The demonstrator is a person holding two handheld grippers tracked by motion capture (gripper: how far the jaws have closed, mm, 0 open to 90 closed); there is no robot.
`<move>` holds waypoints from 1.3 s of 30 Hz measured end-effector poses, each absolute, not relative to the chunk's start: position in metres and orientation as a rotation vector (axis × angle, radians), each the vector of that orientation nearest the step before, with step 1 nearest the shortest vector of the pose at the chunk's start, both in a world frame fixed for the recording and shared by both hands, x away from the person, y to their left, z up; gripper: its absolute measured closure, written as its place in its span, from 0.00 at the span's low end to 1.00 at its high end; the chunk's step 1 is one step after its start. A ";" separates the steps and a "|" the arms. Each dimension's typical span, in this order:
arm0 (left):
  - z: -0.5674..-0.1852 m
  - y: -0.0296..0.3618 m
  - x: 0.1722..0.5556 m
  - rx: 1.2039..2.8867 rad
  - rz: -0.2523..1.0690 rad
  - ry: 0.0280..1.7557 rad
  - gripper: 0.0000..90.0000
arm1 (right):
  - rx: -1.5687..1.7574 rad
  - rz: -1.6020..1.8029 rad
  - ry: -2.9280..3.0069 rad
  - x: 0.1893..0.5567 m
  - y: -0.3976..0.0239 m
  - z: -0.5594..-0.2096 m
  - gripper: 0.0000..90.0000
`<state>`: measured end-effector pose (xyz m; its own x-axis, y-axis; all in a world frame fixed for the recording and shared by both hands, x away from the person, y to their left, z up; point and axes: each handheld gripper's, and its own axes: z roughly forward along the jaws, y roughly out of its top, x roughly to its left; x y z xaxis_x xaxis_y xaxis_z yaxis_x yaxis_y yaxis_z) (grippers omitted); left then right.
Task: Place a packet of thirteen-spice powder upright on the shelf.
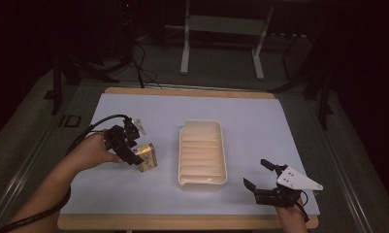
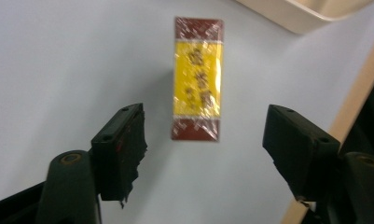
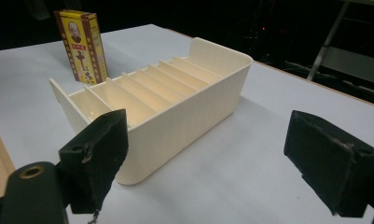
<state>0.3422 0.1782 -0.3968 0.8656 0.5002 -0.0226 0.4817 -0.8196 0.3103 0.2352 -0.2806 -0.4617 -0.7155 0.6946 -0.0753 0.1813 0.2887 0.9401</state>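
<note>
A dark room surrounds a bench (image 1: 192,104) covered by a pale sheet, with a wooden rim showing at its near and far edges.

In the high view a cream slotted tray (image 1: 202,154) sits near the middle of the bench, its long side running from the near edge toward the far edge. A red-and-yellow box (image 1: 146,157) stands left of the tray, apart from it. The left tool (image 1: 134,154) comes in from the bench's left edge and is at the box; whether its jaws touch the box cannot be told here. The right tool (image 1: 256,174) is near the bench's near right corner, jaws apart with nothing between them, just right of the tray.

In the left gripper view the left tool (image 2: 204,135) looks down over the box (image 2: 197,78), its jaws spread on either side of the box's near end and clear of it. A corner of the tray (image 2: 306,16) shows at the top right.

In the right gripper view the right tool (image 3: 203,158) stands wide apart in front of the tray (image 3: 184,116). The box (image 3: 82,45) stands upright beyond the tray's far left corner.
</note>
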 end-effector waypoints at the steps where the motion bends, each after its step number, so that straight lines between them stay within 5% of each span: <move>1: -0.397 0.178 0.343 2.727 0.087 0.738 0.38 | 0.781 1.427 2.087 0.235 -0.280 -0.462 0.15; 14: -0.409 0.171 0.346 2.750 0.072 0.714 0.62 | 0.781 1.424 2.093 0.235 -0.280 -0.462 0.15; 39: -0.417 0.176 0.344 2.749 0.122 0.650 0.75 | 0.780 1.419 2.097 0.235 -0.280 -0.462 0.15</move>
